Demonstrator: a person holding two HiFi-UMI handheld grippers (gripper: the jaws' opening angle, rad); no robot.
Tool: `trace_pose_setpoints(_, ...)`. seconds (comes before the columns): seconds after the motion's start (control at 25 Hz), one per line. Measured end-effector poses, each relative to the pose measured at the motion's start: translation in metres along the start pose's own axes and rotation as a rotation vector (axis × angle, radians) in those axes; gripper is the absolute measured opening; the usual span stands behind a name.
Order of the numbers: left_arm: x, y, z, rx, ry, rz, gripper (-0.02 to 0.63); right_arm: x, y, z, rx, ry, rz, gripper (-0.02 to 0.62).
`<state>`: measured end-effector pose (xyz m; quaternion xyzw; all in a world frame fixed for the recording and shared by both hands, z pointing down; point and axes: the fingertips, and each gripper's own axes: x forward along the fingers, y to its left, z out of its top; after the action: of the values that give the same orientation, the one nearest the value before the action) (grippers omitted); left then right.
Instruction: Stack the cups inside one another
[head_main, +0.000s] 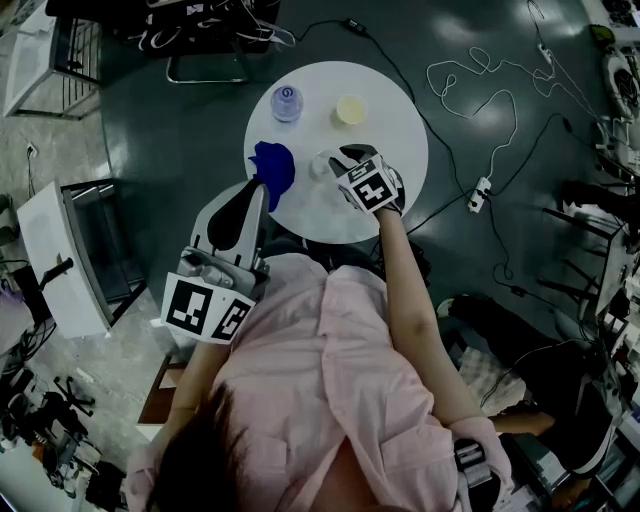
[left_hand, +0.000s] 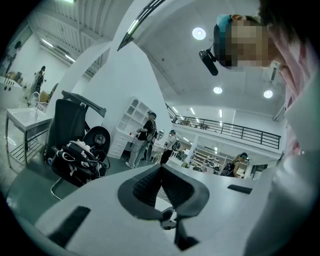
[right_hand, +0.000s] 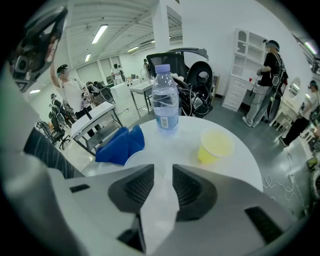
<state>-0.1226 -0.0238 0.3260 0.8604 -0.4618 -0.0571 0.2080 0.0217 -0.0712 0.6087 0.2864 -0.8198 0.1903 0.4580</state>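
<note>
1. The round white table carries everything. My read of the step: one cup is gripped and is about to go into the other.
2. The left gripper is held back off the table by the body. Its jaws are pressed together on nothing, and it points out into the room, so it plays no part yet.
3. The right gripper is over the near side of the table. Its jaws are pinched on a thin pale wall, which I take to be the rim of the pale cup; the wall is translucent, so I can't be sure.
4. The blue cloth lies just left of that cup, near enough to snag on a low carry.
5. The water bottle stands upright at the far side, beside the target.
6. The yellow cup stands upright, mouth up, ahead and to the right. Next I'd lift, centre the pale cup over it, keeping clear of the bottle, and lower it straight.
</note>
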Motion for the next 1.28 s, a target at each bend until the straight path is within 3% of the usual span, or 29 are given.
trace_pose_setpoints(0.92,0.006,0.0,-0.003,-0.005,0.013,-0.002,0.014,0.023,0.001,-0.032,0.165,0.064,0.042,0.112)
trace_pose_setpoints(1.12,0.008,0.0,-0.002,-0.006,0.018,-0.003,0.014,0.023,0.0,-0.032,0.177,0.058,0.017,0.049)
trace_pose_setpoints(1.28,0.009,0.001,-0.003,-0.009,0.022,-0.003,0.014,0.024,0.001,-0.031,0.171,0.056,0.013,0.043)
